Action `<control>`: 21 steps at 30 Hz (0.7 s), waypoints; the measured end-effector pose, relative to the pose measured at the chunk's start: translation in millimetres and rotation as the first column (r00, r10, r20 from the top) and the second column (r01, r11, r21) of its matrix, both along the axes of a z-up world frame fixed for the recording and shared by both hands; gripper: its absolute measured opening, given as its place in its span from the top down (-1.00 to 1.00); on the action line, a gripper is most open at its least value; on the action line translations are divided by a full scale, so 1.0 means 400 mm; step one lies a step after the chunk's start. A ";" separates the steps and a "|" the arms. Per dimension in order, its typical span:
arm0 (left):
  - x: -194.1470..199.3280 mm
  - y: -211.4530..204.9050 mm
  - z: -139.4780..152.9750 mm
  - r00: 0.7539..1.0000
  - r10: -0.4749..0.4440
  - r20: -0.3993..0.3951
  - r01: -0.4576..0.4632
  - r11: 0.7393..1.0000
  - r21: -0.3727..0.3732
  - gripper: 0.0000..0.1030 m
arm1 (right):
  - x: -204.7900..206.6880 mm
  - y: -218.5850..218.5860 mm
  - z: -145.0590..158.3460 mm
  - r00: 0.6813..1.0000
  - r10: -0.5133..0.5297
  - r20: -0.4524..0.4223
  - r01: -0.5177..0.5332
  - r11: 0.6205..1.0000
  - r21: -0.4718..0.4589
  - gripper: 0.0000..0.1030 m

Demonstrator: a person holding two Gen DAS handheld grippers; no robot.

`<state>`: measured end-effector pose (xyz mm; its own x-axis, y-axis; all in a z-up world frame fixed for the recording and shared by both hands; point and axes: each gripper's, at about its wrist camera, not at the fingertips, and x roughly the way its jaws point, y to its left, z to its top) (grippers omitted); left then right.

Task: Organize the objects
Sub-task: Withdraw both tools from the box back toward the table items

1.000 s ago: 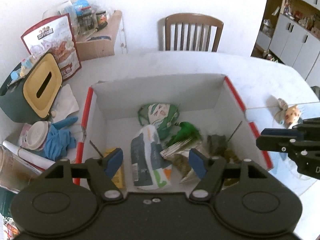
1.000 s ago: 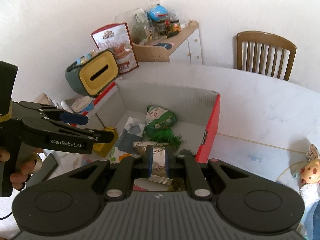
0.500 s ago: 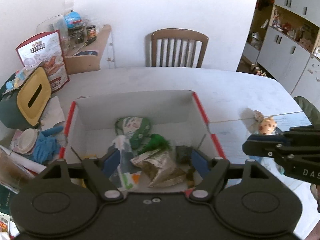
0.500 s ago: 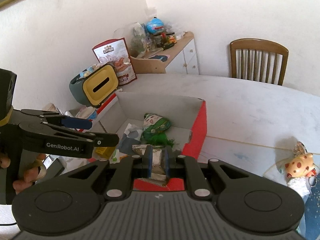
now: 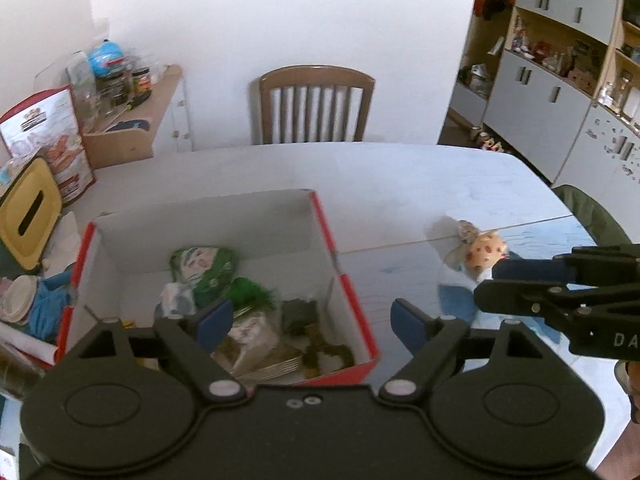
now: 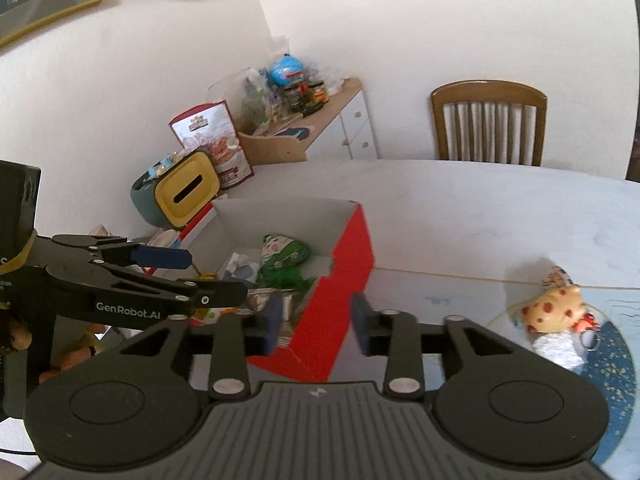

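While the red-sided cardboard box with a white inside (image 5: 320, 216) sits open on the pale table (image 5: 400, 176), its floor holds a green-and-white printed pouch (image 5: 204, 264), a tuft of green feathery material (image 5: 250, 290), a pale crinkled packet (image 5: 252, 332) and a dark brownish clump (image 5: 304, 316), all crowded toward the near wall. Out on the table at about 3 o'clock from the box lies a small orange spotted plush toy with a white body (image 6: 554, 316), well apart from the box and resting on a blue patterned mat (image 6: 616, 360).

Over the box's near right corner, the left gripper (image 5: 308, 322) has its blue-padded fingers (image 5: 210, 320) spread wide and released, gripping nothing; I cannot tell whether they touch the box rim. At 3 o'clock in that view, the right gripper (image 6: 314, 322) is also parted, about half as wide, its blue pads (image 6: 272, 322) straddling the box's red outer corner with nothing between them.

At 9 o'clock from the box stand a dark green tissue holder with a yellow slotted lid (image 6: 188, 194) and a red-and-white snack bag (image 6: 212, 136). At 12 o'clock, beyond the table, stands a brown wooden slat-backed chair (image 5: 316, 106).
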<state>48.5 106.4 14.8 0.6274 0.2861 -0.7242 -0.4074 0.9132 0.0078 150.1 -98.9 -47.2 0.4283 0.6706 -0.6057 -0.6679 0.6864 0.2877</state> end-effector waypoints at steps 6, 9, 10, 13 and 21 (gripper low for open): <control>0.034 -0.049 -0.005 0.999 -0.037 0.020 0.037 0.999 0.008 -0.82 | 0.001 -0.079 -0.002 0.999 -0.039 0.029 0.039 0.999 -0.011 -0.23; 0.053 -0.070 -0.010 0.998 -0.055 0.030 0.055 0.999 0.001 -0.88 | 0.006 -0.118 -0.016 0.997 -0.066 0.026 0.066 0.998 -0.017 -0.31; 0.059 -0.078 -0.011 0.998 -0.060 0.035 0.060 0.998 -0.002 -0.92 | 0.008 -0.131 -0.020 0.997 -0.073 0.022 0.073 0.997 -0.020 -0.31; 0.080 -0.097 -0.018 0.996 -0.079 0.047 0.080 0.997 -0.015 -0.99 | 0.014 -0.173 -0.037 0.995 -0.097 0.016 0.097 0.995 -0.033 -0.37; 0.156 -0.159 -0.059 0.992 -0.123 0.030 0.124 0.991 -0.044 -0.99 | 0.023 -0.297 -0.095 0.985 -0.173 0.025 0.174 0.982 -0.077 -0.48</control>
